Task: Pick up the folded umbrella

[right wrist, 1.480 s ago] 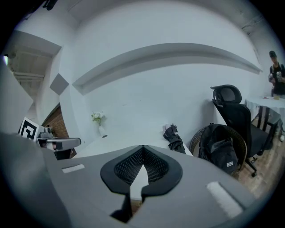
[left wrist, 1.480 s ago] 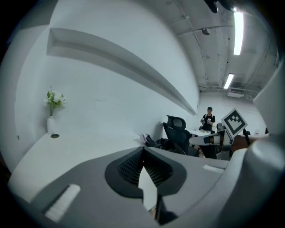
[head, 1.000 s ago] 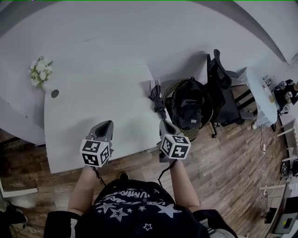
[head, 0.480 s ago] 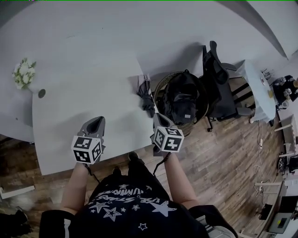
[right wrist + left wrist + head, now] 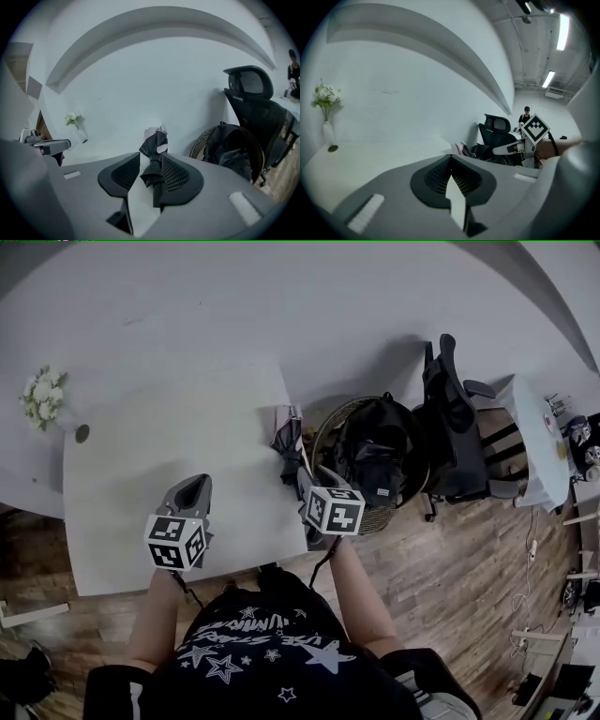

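Observation:
The folded umbrella (image 5: 286, 439), dark with a pale patch at its far end, lies along the right edge of the white table (image 5: 159, 437). My right gripper (image 5: 306, 476) is at its near end. In the right gripper view the umbrella (image 5: 154, 140) runs between the two pads of the right gripper (image 5: 151, 158). The jaws have just been opening and stand apart, with the left pad clear of the fabric. My left gripper (image 5: 197, 487) hovers over the table's front middle. Its pads meet at the tips in the left gripper view (image 5: 451, 158), with nothing between them.
A wicker basket (image 5: 330, 418) holding a black backpack (image 5: 373, 457) stands just right of the table. Beyond it is a black office chair (image 5: 455, 418). A vase of white flowers (image 5: 42, 399) stands at the table's far left corner. A curved white wall runs behind.
My right gripper has moved forward to the umbrella's near end and its jaws have opened around it. The left gripper has also come forward over the table.

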### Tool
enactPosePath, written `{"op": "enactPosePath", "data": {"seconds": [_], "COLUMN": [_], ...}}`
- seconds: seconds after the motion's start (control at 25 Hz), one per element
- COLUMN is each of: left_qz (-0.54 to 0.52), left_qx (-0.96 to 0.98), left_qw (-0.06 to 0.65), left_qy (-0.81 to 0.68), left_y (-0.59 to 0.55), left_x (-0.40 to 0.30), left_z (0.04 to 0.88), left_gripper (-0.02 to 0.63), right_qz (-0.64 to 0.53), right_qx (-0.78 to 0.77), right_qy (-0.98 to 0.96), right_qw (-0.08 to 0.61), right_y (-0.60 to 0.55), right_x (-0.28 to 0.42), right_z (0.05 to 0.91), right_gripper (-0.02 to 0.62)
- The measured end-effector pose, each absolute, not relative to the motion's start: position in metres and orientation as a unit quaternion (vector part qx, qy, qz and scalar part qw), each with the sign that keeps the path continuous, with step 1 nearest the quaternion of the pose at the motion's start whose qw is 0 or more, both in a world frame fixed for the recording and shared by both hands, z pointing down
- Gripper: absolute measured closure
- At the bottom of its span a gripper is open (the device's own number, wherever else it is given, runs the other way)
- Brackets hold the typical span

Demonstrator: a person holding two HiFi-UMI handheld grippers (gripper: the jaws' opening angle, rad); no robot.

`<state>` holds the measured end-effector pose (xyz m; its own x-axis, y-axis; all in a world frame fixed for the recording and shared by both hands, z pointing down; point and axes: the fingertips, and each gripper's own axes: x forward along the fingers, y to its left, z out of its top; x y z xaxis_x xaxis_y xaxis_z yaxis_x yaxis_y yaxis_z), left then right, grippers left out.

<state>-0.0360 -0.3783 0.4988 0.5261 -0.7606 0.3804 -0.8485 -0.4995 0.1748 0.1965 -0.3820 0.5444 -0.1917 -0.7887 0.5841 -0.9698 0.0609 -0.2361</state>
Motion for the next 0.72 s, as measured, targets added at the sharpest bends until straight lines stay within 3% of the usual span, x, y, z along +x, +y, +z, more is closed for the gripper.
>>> {"op": "enactPosePath", "data": {"seconds": [0.4, 0.72], "left_qz": [0.135, 0.145], "left_qx": [0.839, 0.826], "left_qw": [0.19, 0.216], "left_qy": [-0.492, -0.5], "left_y": [-0.419, -0.435], "left_x": [-0.026, -0.029], "left_z": [0.516, 0.536], "left_gripper": [0.603, 0.603], "right_qz": [0.36, 0.381], "right_qx": [0.568, 0.559], "right_qy": [-0.717, -0.699], "right_qw": [0.185, 0.235], "right_y": [-0.43, -0.451], "right_x": [0.19, 0.183], "right_z": [0.595, 0.631], "right_gripper": [0.275, 0.265]}}
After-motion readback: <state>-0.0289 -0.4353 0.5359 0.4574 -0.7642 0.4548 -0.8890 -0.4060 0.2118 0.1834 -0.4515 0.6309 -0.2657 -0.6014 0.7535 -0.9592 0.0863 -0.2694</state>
